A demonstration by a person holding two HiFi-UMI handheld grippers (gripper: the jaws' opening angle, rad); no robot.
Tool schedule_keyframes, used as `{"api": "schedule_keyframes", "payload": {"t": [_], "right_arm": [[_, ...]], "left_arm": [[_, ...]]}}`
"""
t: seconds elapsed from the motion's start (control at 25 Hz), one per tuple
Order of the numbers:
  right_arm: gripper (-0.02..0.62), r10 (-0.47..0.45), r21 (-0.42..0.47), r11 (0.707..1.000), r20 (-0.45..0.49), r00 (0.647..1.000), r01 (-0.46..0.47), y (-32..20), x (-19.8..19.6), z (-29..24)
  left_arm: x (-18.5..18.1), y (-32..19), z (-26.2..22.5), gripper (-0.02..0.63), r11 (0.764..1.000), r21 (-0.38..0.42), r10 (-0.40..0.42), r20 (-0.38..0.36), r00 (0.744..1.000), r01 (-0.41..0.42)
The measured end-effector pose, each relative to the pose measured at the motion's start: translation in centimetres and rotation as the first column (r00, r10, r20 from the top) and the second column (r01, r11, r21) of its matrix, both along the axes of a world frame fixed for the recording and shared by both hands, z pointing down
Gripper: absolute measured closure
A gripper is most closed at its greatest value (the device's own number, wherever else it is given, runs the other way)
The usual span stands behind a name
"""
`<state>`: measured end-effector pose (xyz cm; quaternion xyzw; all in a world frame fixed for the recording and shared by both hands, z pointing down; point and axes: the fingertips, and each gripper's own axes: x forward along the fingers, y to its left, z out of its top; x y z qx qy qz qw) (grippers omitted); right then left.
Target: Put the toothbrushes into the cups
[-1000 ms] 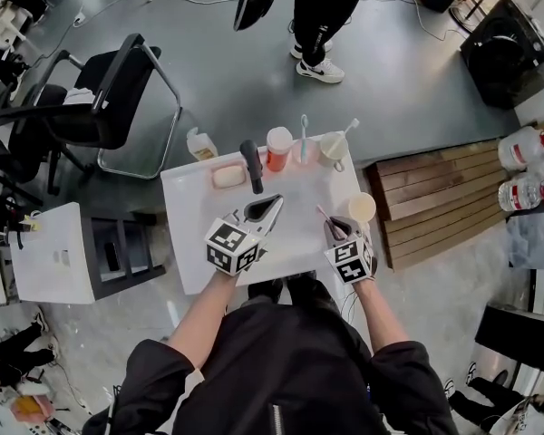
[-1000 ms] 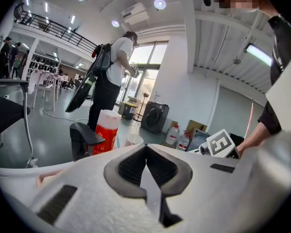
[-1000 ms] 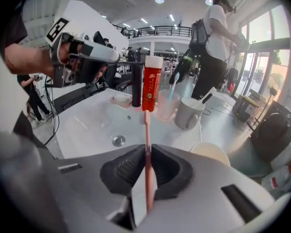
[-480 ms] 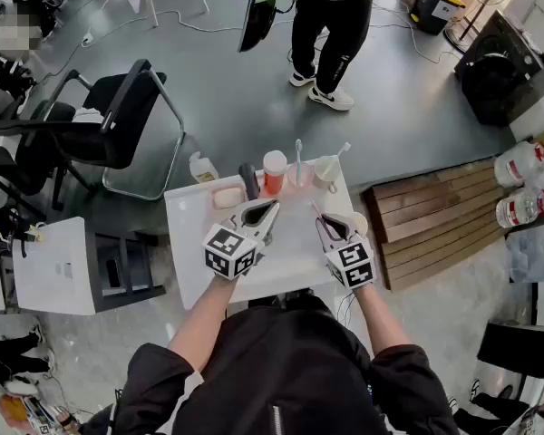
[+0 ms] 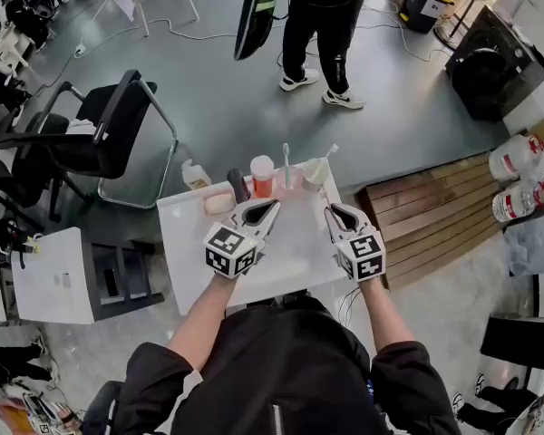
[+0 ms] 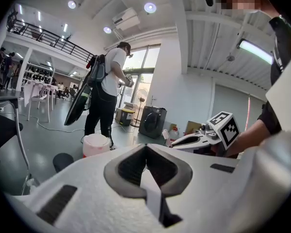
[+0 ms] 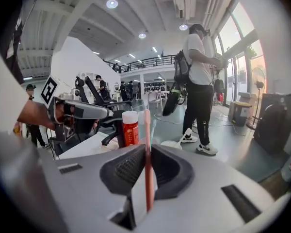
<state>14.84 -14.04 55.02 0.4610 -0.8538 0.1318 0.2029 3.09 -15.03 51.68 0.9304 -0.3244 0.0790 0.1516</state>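
White cup (image 5: 314,172) at the table's (image 5: 186,243) far edge holds a toothbrush in the head view, with a second brush (image 5: 286,159) upright beside it.

Left gripper view: left gripper (image 6: 145,147), jaws pressed together, empty.

Right gripper view: right gripper (image 7: 146,148) pinches a pink toothbrush (image 7: 147,183) upright.

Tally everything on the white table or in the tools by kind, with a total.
Toothbrushes: 3 (pink toothbrush in the right tool, two standing upright)
Cups, each holding a brush: 2
Red container, white top: 1
Soap bar: 1
Pump bottle: 1
Dark handled item: 1
Total: 9
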Motion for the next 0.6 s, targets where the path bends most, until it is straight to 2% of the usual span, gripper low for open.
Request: {"api": "schedule_keyframes", "payload": {"t": [0.32,0.6], "right_arm": [[0.552,0.104,-0.020,0.994,0.038,0.994,-0.103,0.7,5.2,0.5],[0.552,0.163,-0.062,0.986,0.183,0.969,-0.155,-0.3,6.9,1.9]], "left_arm": [[4.3,0.3,0.5,0.604,0.996,-0.009,0.086,-0.001,0.996,-0.086],[5.0,0.5,1.0,0.604,0.996,-0.025,0.087,0.010,0.996,-0.087]]}}
